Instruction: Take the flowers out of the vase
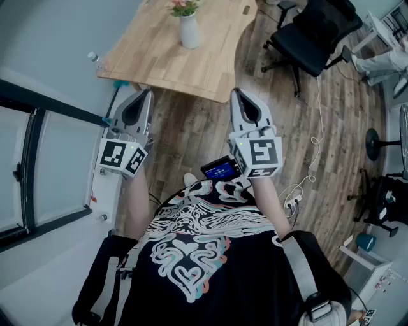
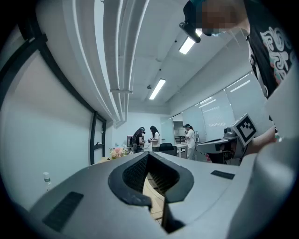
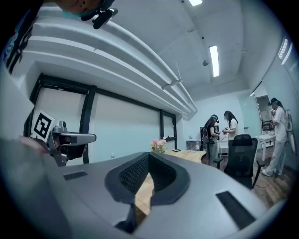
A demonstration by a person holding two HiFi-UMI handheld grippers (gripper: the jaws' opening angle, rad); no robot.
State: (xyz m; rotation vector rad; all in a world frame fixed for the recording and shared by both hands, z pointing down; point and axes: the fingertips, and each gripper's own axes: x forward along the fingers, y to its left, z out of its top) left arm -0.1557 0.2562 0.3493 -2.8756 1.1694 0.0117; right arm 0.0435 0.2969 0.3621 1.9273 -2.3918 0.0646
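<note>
As the head view shows, the left gripper [image 1: 145, 97] and right gripper [image 1: 238, 95] are both held level, short of the wooden table [image 1: 159, 57], where the flowers [image 1: 183, 7] stand in the white vase [image 1: 189, 33]. Left gripper view: jaws together, nothing between them; flowers well ahead. Right gripper view: jaws likewise together and empty; flowers beyond the tips.

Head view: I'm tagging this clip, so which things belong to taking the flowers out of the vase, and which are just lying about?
Belong to the job: flowers, vase, wooden table, left gripper and right gripper, both shut and empty.

Just lying about: water bottle, black office chair, white cable on the floor.
</note>
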